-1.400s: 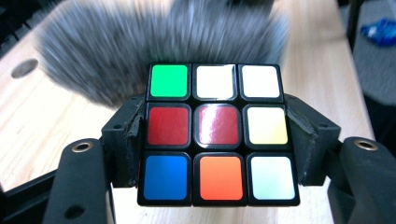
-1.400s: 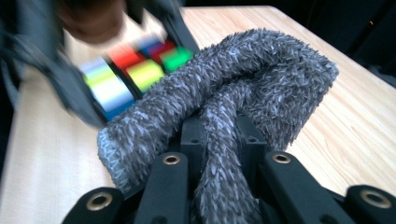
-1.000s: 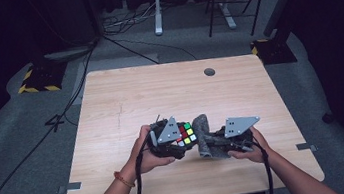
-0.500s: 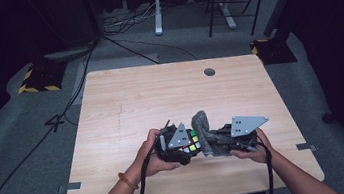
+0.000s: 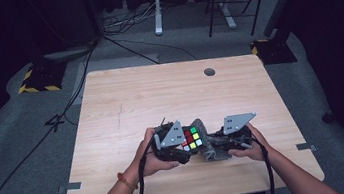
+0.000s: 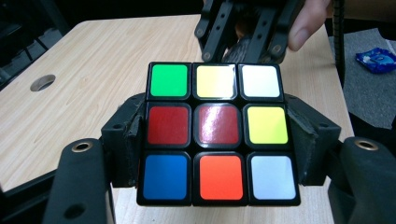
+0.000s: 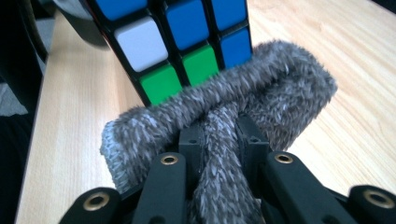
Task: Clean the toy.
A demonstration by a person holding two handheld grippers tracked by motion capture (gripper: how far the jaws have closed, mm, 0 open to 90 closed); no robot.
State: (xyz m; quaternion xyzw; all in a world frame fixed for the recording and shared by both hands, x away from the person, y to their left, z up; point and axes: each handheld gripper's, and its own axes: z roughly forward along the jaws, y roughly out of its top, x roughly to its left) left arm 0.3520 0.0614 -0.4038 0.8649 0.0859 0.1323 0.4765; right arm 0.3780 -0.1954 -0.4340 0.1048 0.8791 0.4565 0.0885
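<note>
A colour cube (image 6: 217, 133) with a black frame is clamped between the padded jaws of my left gripper (image 6: 217, 140), above the near part of the wooden table (image 5: 160, 98). Its facing side has red in the middle. My right gripper (image 7: 223, 140) is shut on a folded grey fluffy cloth (image 7: 261, 88), and the cloth presses against the cube's (image 7: 182, 42) blue, white and green side. From above, the cube (image 5: 191, 138) sits between the two hands, the left gripper (image 5: 179, 146) to its left, the cloth (image 5: 211, 144) and right gripper (image 5: 222, 141) to its right.
A round cable hole (image 5: 209, 72) sits near the table's far edge. A blue packet (image 6: 378, 59) lies on the grey floor beside the table. Cables, a desk frame (image 5: 188, 4) and stands with yellow-black bases (image 5: 39, 80) are beyond the table.
The cloth has shifted across the cube's side between the frames. Both hands have stayed near the table's front edge.
</note>
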